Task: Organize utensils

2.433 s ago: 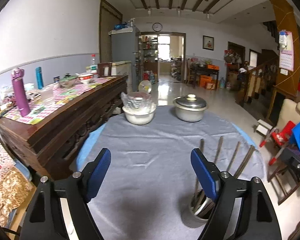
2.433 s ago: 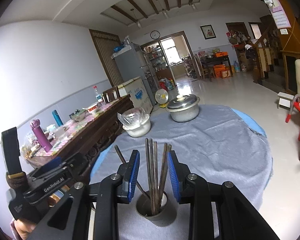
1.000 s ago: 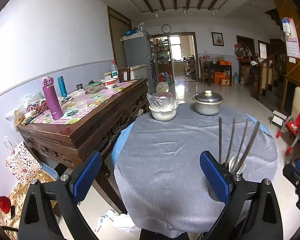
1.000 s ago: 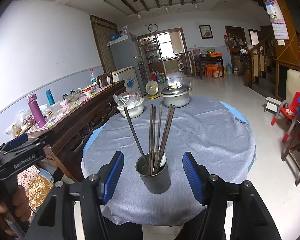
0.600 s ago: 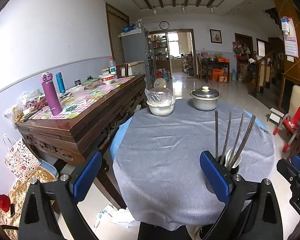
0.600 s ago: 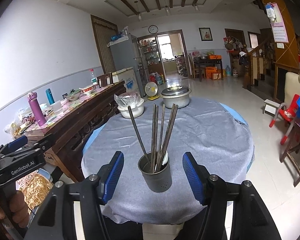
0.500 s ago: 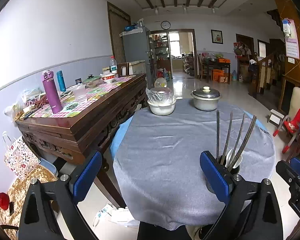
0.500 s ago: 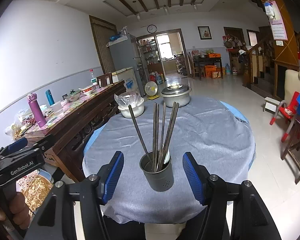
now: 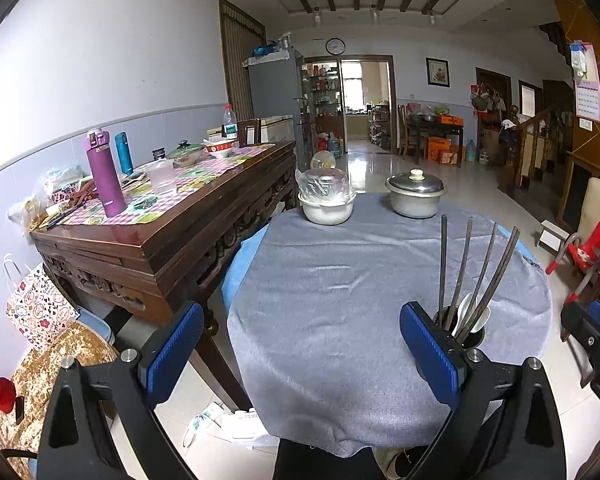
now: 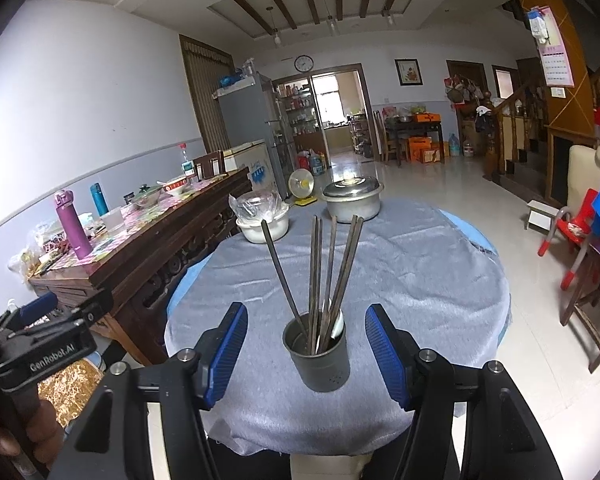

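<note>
A grey metal utensil holder (image 10: 317, 356) stands near the front edge of the round table's grey cloth (image 10: 420, 280). Several dark chopsticks (image 10: 332, 268) and a white spoon (image 10: 337, 326) stick up out of it. My right gripper (image 10: 306, 316) is open and held back from the table, its blue pads (image 10: 226, 354) wide on either side of the holder and not touching it. My left gripper (image 9: 302, 312) is open over the table's near edge with nothing in it. In the left wrist view its right finger partly hides the holder (image 9: 462, 334).
At the far side of the table stand a plastic-covered white bowl (image 9: 327, 204) and a lidded metal pot (image 9: 415, 196). A cluttered wooden sideboard (image 9: 160, 220) flanks the table on the left. A red chair (image 10: 568, 232) is at the right. A hand (image 10: 4, 440) holds the left gripper.
Since the earliest frames both grippers have drawn back from the table, and the right jaws have spread wide from beside the chopsticks. Over the last second almost nothing moved.
</note>
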The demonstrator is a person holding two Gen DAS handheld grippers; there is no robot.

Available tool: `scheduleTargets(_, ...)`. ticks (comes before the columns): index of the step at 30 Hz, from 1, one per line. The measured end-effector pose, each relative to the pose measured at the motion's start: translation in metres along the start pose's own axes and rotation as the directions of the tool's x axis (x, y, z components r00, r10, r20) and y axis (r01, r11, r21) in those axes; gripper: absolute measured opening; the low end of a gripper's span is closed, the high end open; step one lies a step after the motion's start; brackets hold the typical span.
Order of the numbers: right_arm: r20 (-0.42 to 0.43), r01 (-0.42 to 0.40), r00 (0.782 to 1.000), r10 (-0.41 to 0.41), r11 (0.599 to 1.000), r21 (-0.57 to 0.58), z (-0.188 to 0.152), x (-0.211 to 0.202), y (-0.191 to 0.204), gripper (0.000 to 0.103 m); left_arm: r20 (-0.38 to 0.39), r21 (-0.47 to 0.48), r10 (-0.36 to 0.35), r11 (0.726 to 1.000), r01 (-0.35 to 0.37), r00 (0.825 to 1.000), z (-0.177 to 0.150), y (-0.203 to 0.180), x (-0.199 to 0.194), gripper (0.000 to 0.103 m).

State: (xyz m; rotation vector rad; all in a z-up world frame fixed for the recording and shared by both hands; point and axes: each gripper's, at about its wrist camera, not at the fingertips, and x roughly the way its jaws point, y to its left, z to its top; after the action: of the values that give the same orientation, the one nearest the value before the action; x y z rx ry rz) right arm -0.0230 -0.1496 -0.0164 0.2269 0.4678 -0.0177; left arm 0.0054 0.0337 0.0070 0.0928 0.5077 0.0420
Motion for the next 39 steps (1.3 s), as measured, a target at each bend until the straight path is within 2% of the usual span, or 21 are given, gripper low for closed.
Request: scheduleTargets(39, 0.001, -0.01, 1.0, 0.01, 1.0, -0.004, -0.003, 0.0, 0.005, 0.066, 0.011, 0.004, -0.008, 1.0, 0.008, 1.0, -0.002, 0.0, -0.011, 0.098)
